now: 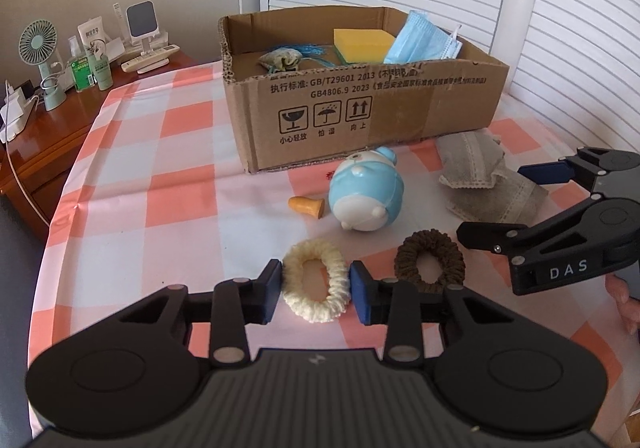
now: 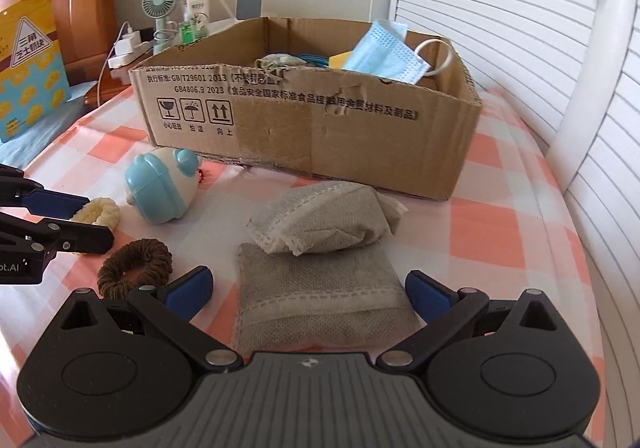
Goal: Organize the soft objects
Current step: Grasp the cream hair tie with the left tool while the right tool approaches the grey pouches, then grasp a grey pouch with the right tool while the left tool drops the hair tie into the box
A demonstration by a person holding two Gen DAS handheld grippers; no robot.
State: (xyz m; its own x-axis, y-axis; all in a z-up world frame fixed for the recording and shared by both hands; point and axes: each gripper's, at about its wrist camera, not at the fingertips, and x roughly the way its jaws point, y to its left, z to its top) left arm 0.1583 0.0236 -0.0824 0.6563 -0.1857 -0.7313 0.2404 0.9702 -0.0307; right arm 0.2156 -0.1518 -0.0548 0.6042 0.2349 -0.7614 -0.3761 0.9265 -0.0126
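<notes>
The left gripper [image 1: 316, 290] stood low over the checked cloth [image 1: 132, 183] with its jaws partly closed to either side of the cream scrunchie [image 1: 315, 280]; the blue pads looked to be touching its outer edges, though whether they were squeezing it yet could not be told; the brown scrunchie [image 1: 430, 260] lay just to that gripper's right, untouched. The right gripper [image 2: 309, 294] was spread wide and held nothing; the lower grey sachet [image 2: 320, 302] lay between its fingers, clear of both pads, with a second grey sachet [image 2: 324, 221] resting on its far end. Ahead of both tools stood the cardboard box [image 2: 360, 139], already holding a blue face mask [image 2: 384, 51], a yellow sponge [image 1: 362, 43] and a small cloth pouch [image 1: 280, 61]; a blue-and-white toy [image 1: 366, 191] and an orange earplug [image 1: 307, 205] lay between the left gripper and the box. The step in hand seemed to be picking up loose items for the box; next, the left jaws probably needed to close firmly on the scrunchie before lifting it forward over the near wall; the right would have to narrow a good deal to pinch its sachet without dragging the upper one.
</notes>
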